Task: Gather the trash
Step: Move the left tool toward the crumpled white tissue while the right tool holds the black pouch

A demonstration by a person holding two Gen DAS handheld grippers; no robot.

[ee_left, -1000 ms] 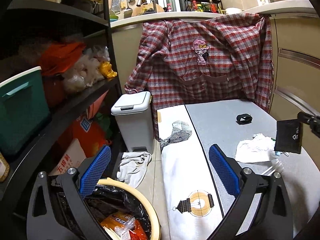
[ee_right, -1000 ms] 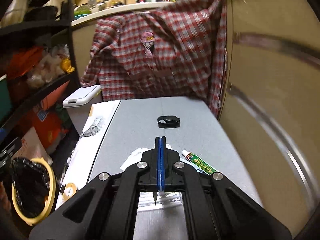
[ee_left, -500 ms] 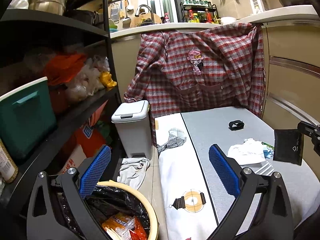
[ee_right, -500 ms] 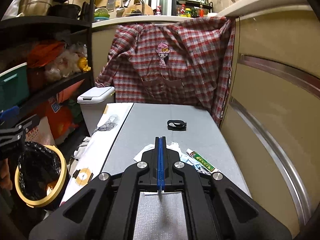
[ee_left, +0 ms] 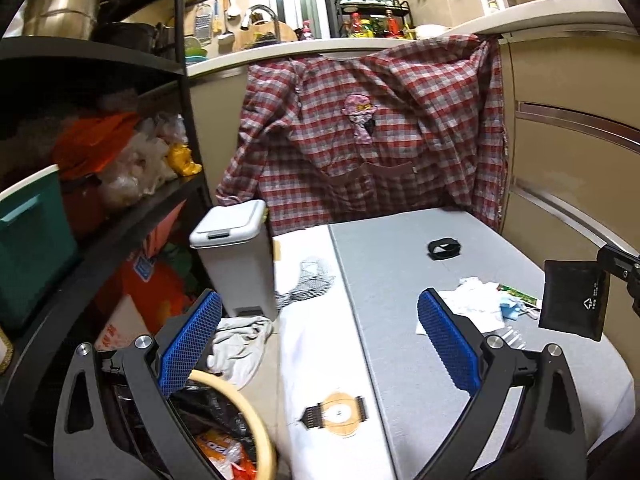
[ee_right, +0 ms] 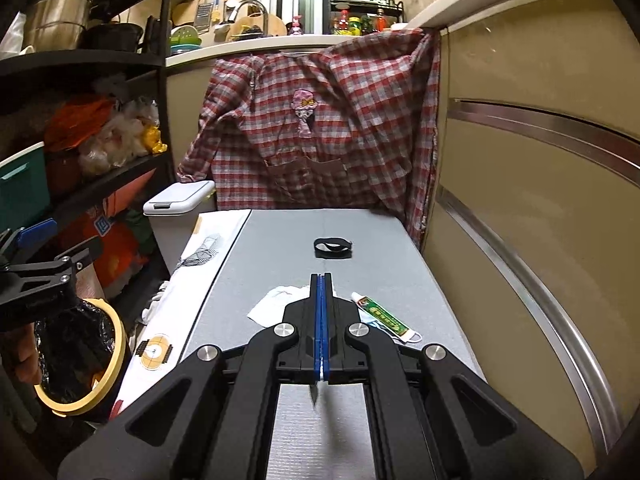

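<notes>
Blue-padded left gripper (ee_left: 320,344) spread wide, empty, above yellow-rimmed trash bin (ee_left: 262,440) at seven o'clock. Right gripper (ee_right: 321,280) pressed together on a thin dark sliver. Crumpled tissue (ee_right: 276,300) on grey table (ee_right: 380,224), twelve o'clock from its tips.

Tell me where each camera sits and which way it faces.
Left wrist: on the left gripper, facing table and checked shirt; its open fingers show, trash bin below.
Right wrist: on the right gripper, facing along the table too; its fingers show, shut on a black packet.
Shared: table, shirt, white lidded bin, each other's gripper.
</notes>
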